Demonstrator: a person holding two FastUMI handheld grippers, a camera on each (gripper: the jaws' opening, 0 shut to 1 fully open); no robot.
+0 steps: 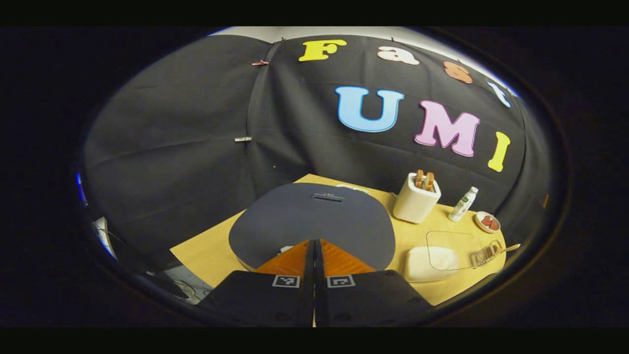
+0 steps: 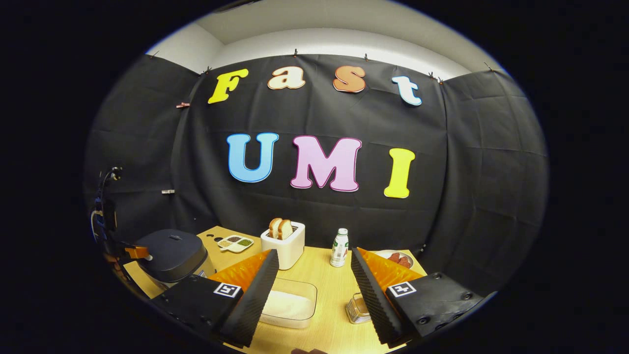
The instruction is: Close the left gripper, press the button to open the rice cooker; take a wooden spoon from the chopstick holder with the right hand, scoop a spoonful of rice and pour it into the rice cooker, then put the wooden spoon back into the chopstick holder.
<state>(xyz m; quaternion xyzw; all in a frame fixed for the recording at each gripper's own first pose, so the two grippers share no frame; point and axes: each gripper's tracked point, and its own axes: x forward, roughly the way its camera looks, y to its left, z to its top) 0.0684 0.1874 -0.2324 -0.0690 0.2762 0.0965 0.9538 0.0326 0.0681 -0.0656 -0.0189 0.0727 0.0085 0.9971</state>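
Observation:
The rice cooker (image 1: 314, 216) has a dark lid, which is down, and sits right ahead in the left gripper view. My left gripper (image 1: 314, 242) is shut with nothing between its fingers, tips at the lid's front edge. From the right gripper view the cooker (image 2: 172, 255) stands at far left, with the left gripper (image 2: 137, 252) at its near side. My right gripper (image 2: 313, 253) is open, held above the clear rice container (image 2: 287, 304) and the metal chopstick holder (image 2: 357, 309). The wooden spoon's handle (image 1: 511, 247) pokes out of the holder (image 1: 485, 254).
A white toaster (image 2: 285, 246) with bread slices stands at the back of the wooden table (image 2: 324, 275). Beside it are a small bottle (image 2: 339, 247), a plate of red food (image 2: 395, 256) and a divided grain dish (image 2: 235, 242). The table's left edge lies beside the cooker.

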